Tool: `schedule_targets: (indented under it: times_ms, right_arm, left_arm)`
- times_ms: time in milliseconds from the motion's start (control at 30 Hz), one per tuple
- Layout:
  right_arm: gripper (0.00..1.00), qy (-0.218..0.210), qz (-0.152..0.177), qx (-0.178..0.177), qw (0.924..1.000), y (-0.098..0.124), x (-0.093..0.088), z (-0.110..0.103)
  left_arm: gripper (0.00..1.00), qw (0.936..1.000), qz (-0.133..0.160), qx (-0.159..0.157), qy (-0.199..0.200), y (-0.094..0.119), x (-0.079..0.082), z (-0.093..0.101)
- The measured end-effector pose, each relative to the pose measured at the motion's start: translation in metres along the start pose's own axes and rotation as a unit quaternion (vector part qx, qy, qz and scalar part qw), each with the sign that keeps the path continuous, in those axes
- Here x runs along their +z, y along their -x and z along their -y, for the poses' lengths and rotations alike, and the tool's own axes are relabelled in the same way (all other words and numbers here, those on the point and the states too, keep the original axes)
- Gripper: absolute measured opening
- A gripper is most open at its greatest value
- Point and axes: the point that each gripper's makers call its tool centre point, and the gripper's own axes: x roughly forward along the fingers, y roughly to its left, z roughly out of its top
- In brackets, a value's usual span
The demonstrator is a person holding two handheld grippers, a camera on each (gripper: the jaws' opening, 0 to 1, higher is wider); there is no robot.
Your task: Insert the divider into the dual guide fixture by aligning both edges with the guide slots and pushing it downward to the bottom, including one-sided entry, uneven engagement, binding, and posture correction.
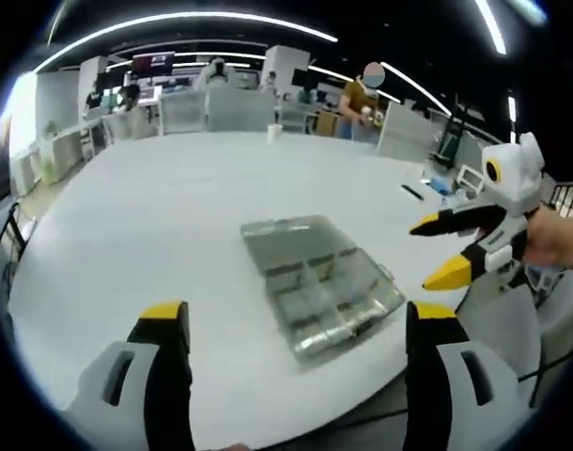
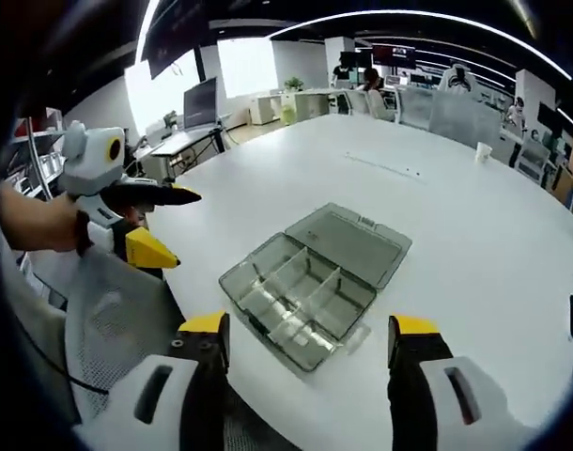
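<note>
A clear grey compartment box (image 1: 335, 299) (image 2: 296, 299) lies near the front edge of the white table (image 1: 164, 216) (image 2: 474, 235), its lid (image 1: 291, 240) (image 2: 354, 241) folded open flat beside it. Thin dividers stand in the tray's slots; I cannot make out a loose one. My left gripper (image 1: 298, 311) is open and empty, held short of the box; it also shows in the right gripper view (image 2: 177, 228), off the table edge in a hand. My right gripper (image 2: 310, 325) is open and empty as well, and it hangs beside the table in the left gripper view (image 1: 435, 251).
A grey mesh chair (image 2: 108, 319) (image 1: 512, 324) stands at the table edge by the box. A white cup (image 1: 274, 132) (image 2: 483, 151) sits far across the table, and a black pen (image 2: 572, 315) lies off to one side. Desks, monitors and people fill the background.
</note>
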Motion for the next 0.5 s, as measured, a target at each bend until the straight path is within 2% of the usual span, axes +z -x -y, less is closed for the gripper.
schedule_targets:
  times_ms: [367,500]
  right_arm:
    - [0.68,-0.025,0.015,-0.024,0.9993,0.018,-0.013,0.005]
    - [0.74,-0.024,0.028,-0.036,0.9987,0.024,-0.011,0.007]
  left_arm:
    - [0.99,0.9999,0.007,0.006,0.013,0.008,-0.006,0.003]
    - [0.99,0.9999,0.002,0.006,0.013,0.011,-0.010,0.005]
